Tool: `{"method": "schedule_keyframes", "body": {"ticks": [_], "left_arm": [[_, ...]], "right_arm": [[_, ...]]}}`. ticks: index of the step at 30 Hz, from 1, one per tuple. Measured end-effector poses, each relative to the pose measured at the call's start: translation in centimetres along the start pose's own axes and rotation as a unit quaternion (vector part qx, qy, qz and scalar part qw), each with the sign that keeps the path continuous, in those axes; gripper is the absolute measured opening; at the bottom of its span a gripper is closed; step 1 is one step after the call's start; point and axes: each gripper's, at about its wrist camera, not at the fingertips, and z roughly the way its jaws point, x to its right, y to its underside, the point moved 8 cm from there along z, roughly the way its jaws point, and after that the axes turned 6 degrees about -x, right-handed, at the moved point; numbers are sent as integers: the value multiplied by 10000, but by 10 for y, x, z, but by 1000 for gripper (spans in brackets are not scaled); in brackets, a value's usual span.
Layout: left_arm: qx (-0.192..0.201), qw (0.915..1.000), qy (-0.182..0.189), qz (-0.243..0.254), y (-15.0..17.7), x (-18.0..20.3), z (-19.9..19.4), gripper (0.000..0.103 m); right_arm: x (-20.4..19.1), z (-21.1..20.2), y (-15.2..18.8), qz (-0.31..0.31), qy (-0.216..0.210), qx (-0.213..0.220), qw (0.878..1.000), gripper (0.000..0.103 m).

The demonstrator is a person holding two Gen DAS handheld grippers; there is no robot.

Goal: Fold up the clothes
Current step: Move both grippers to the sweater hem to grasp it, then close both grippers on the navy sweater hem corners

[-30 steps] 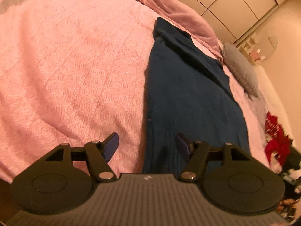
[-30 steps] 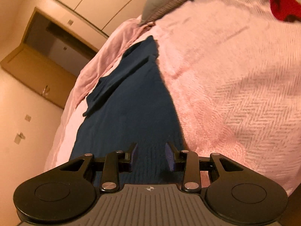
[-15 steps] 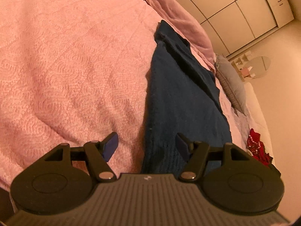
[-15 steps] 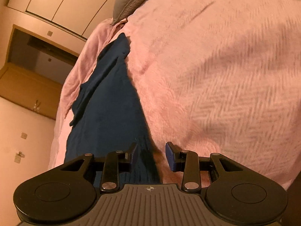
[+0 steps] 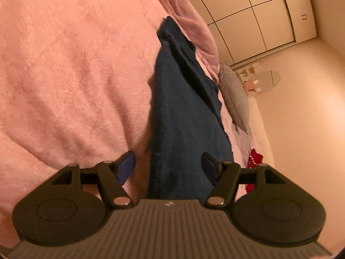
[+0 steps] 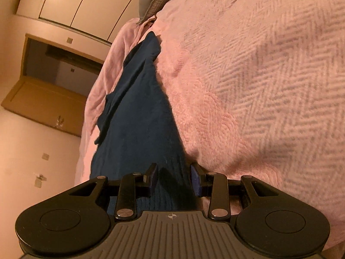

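A dark blue knit garment (image 5: 183,112) lies flat and lengthwise on the pink bedspread (image 5: 71,71), one sleeve folded across its far part. My left gripper (image 5: 168,168) is open, its jaws standing either side of the garment's near hem corner. The garment also shows in the right wrist view (image 6: 138,112). My right gripper (image 6: 174,178) is open at the other near hem corner, with the ribbed edge between its jaws. Neither is closed on the cloth.
A crumpled pink blanket (image 5: 194,28) lies along the garment's far side. A grey pillow (image 5: 235,95) sits at the bed's head. Red clothes (image 5: 254,157) lie past the garment. Wardrobe doors (image 5: 254,17) and a doorway (image 6: 54,64) line the room.
Both grippers have tilted and dropped lower toward the garment's near hem, so the bed fills more of each view. The jaws stay open. The garment has not moved.
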Motion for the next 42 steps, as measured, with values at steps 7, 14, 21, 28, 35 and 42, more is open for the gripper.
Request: {"method": "schedule_keyframes", "body": {"ticks": [7,14,21,28,35,42], "left_arm": [[-77,9999,55,37,7,1,7,33],[-120,9999,72,-16,1,-1,15,26],[-137,9999,-35,25,1,-1,11,7],[-149,9995,64,-271,0,-11,14,8],[-109,9996,122,-233,0,-13,19,7],[174,9994,139,281,-6,11,-2,5]], "right_arm": [[-6,14,-4,-79,-259,-189,9995,36],[-5,17,-2,-178,-411,-323,9985,36],[-14,18,-4,-399,-346,-429,9977,13],[3,-4,-8,-233,-260,-224,9991,43],[6,22,-3,199,-987,-541,9934,14],[-23,-6,-13,-231,-1252,-105,9918,7]]}}
